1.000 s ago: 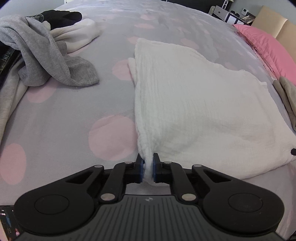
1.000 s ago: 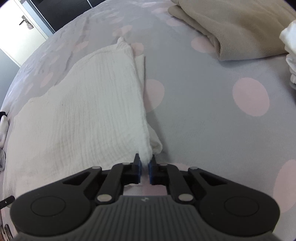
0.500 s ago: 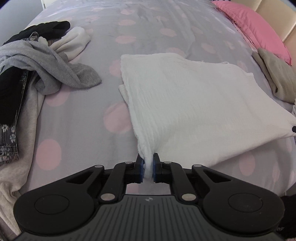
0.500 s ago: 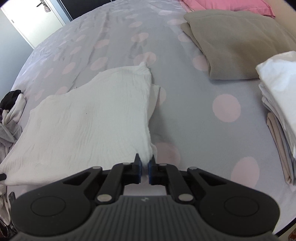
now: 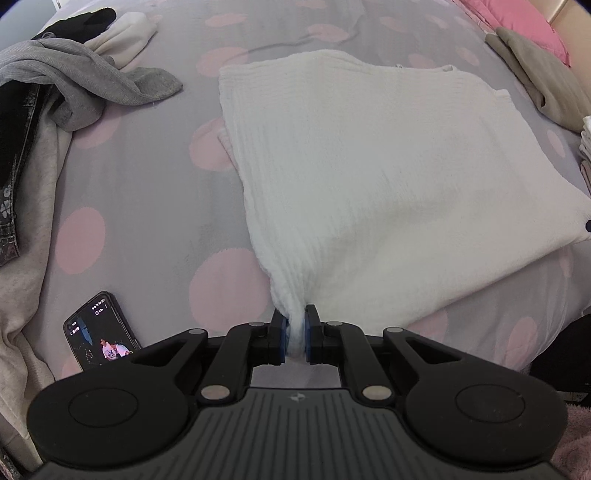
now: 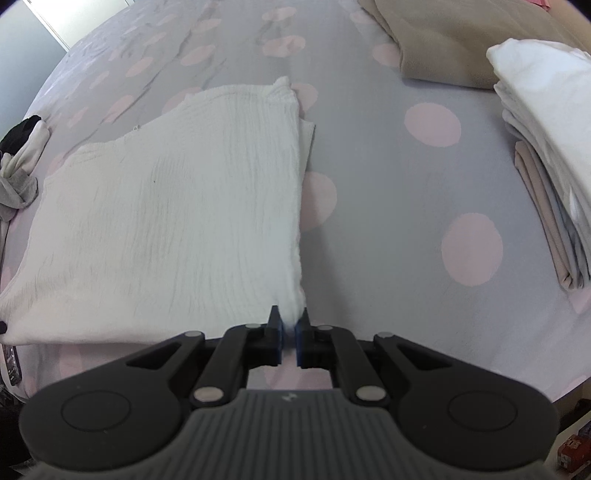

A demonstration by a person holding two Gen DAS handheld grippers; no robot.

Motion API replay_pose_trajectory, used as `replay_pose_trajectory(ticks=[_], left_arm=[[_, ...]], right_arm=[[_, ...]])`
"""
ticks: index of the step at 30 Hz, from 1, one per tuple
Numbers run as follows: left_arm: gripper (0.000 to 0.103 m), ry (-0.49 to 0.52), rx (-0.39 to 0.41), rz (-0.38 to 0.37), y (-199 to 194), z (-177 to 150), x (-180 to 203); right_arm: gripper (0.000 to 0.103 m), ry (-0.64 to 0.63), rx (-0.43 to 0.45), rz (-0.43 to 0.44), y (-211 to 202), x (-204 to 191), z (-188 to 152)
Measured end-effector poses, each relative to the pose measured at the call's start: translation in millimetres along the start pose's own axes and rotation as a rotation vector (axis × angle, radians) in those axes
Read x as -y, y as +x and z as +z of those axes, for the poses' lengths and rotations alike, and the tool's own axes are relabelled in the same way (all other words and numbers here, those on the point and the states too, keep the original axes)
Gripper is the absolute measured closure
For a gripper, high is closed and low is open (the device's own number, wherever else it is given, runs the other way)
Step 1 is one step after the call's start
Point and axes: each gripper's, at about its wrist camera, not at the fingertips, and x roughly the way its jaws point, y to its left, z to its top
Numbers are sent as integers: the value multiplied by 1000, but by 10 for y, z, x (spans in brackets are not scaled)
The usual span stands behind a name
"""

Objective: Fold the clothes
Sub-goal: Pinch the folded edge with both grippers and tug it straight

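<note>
A white crinkled garment (image 5: 388, 166) lies spread on the grey bedspread with pink dots (image 5: 147, 206). Its near edge is lifted off the bed. My left gripper (image 5: 294, 334) is shut on the garment's near left corner, which bunches between the blue pads. In the right wrist view the same white garment (image 6: 177, 214) stretches away to the left, and my right gripper (image 6: 289, 338) is shut on its near right corner. The far edge of the cloth rests flat on the bed.
A heap of grey, black and white clothes (image 5: 62, 74) lies at the left, with a phone (image 5: 99, 330) near the bed's front edge. A folded beige garment (image 6: 439, 37) and a stack of folded clothes (image 6: 546, 147) sit at the right. A pink pillow (image 5: 517, 22) is at the far right.
Both grippers have pulled back toward the bed's near edge and risen, dragging the white garment with them. The phone and the stack of folded clothes have come into view.
</note>
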Motion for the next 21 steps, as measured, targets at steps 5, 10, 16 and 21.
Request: replay_pose_trajectory(ticks=[5,10,16,21], left_arm=[[95,15,-34,5,190,-90,24],[95,36,-61,26,371,-145,69],[83,3,-87,32,458,-130,29],[55,1,-23,12,220,-110,-19]], right_arm=[[96,-17,-42,-19,177,30,-69],[96,-45,-83,-42,361,26,-126],[87,-46,-81,-54,402,65,-141],[69,-11,-48,-38,264,161,-153]])
